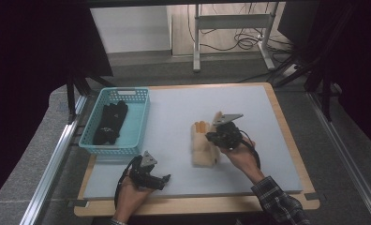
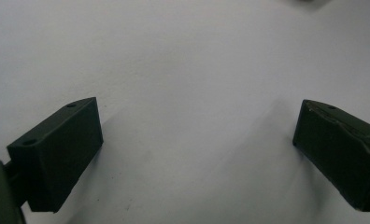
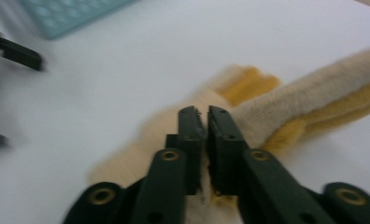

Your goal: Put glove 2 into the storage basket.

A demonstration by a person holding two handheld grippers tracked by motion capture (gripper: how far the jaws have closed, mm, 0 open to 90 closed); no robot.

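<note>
A cream glove with yellow fingertips [image 1: 202, 151] lies in the middle of the white mat [image 1: 183, 101]. My right gripper [image 1: 212, 138] is at its right edge, shut on a fold of the fabric. In the right gripper view the jaws [image 3: 206, 116] stand almost together with cream fabric pinched low between them, and part of the glove [image 3: 314, 100] rises off the mat to the right. My left gripper [image 1: 162, 182] rests near the front left of the mat. Its jaws [image 2: 197, 140] stand wide open over bare mat with nothing between them.
A teal basket [image 1: 142, 117] stands at the back left of the mat with a dark pair of gloves [image 1: 109, 123] inside; its corner [image 3: 66, 14] shows in the right gripper view. The mat lies on a wooden board [image 1: 286, 136] edged by metal rails.
</note>
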